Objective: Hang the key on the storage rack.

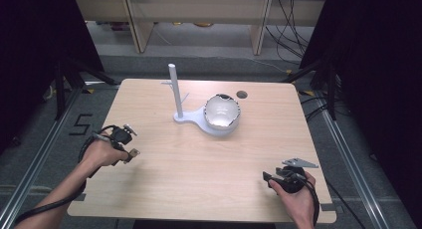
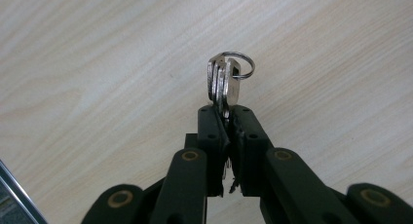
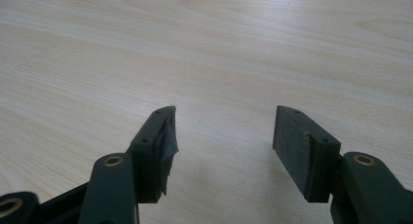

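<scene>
My left gripper (image 2: 226, 114) is shut on a small bunch of silver keys (image 2: 224, 83); their heads and a split ring (image 2: 241, 65) stick out past the jaw tips, above the wooden table. In the high view the left gripper (image 1: 130, 154) is held over the table's left edge by a hand. My right gripper (image 3: 224, 131) stands open with nothing between its jaws, low over bare wood. The high view has the right gripper (image 1: 271, 177) at the table's front right. A white stand with an upright post (image 1: 174, 89) and a shiny bowl (image 1: 222, 112) on its base sits at the table's middle back.
The light wooden table (image 1: 199, 159) has a small round hole (image 1: 242, 94) near its back right. The white post carries thin side pegs (image 1: 185, 97). Dark curtains, tripod legs and cables surround the table on a grey floor.
</scene>
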`<state>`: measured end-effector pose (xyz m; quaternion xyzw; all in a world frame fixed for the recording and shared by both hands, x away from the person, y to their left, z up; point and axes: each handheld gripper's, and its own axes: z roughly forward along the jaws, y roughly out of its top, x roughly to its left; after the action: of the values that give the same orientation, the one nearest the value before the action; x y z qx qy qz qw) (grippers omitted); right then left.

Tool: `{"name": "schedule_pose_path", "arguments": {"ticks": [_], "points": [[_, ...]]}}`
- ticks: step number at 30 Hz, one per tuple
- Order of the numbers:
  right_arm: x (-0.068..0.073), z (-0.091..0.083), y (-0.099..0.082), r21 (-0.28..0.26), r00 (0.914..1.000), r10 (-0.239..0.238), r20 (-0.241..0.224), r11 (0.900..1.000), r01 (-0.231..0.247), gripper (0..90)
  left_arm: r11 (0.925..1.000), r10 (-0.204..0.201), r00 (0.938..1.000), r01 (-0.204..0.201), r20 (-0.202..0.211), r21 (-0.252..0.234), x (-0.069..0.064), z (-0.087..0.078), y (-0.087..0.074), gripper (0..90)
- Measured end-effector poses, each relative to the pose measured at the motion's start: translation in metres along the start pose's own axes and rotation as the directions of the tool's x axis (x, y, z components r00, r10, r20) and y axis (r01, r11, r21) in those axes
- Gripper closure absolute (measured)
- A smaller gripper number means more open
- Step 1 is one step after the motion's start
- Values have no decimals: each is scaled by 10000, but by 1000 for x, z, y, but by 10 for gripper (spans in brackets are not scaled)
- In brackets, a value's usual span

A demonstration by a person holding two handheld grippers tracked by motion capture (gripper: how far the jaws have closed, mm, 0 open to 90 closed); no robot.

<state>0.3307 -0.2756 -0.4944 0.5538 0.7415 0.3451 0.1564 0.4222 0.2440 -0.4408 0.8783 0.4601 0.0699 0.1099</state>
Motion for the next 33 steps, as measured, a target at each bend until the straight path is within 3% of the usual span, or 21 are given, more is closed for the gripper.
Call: {"name": "schedule_pose_path", "arguments": {"ticks": [1, 2, 3, 5, 10, 32, 33], "points": [[-1, 0, 0, -39, 10000, -58, -1, 10000, 58, 424, 9998, 201, 9998, -201, -61, -34, 1, -2, 2, 828], [0, 0, 0, -81, 10000, -7, -25, 10000, 6, 424, 10000, -19, 10000, 19, -33, -21, 0, -3, 2, 828], [0, 0, 0, -81, 10000, -7, -25, 10000, 6, 424, 9996, 284, 9996, -284, -94, 13, 1, -4, 3, 828], [-1, 0, 0, -137, 9998, -18, -187, 9999, 15, 424, 9995, 243, 9996, -245, -108, -185, 1, -6, 5, 828], [0, 0, 0, -133, 10000, 6, -59, 9999, -7, 424, 9989, 439, 9988, -442, -238, -146, 4, -11, 8, 829], [1, 3, 1, -236, 9998, -29, -175, 9997, 25, 423, 9988, 306, 9987, -321, -419, -364, 12, -27, 21, 828], [1, 2, 1, -146, 10000, -40, -30, 9999, 40, 423, 9992, 219, 9989, -233, -420, -332, 12, -27, 21, 828]]}}
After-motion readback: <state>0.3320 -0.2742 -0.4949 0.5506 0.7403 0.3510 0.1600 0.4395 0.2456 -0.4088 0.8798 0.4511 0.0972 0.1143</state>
